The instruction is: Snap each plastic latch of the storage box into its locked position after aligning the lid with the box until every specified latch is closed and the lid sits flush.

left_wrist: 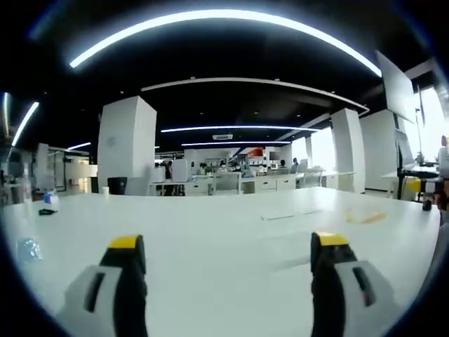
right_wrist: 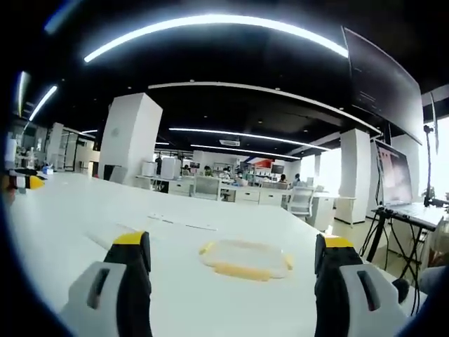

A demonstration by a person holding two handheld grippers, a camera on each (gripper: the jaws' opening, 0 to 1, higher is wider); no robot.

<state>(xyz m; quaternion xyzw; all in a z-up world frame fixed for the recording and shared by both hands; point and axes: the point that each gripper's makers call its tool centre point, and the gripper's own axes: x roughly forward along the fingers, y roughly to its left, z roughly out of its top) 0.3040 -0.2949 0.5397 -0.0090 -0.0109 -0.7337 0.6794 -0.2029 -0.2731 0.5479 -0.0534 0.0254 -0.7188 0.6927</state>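
Both grippers, left gripper (left_wrist: 228, 249) and right gripper (right_wrist: 228, 246), hold jaws wide and empty. Storage box (right_wrist: 245, 258) rests mid-desk (right_wrist: 84, 210), lid apparently seated; latches remain unsnapped, possibly all.

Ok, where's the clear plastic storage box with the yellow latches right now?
In the right gripper view, the clear plastic storage box with yellow latches sits on the white table, ahead between the open right gripper jaws, untouched.
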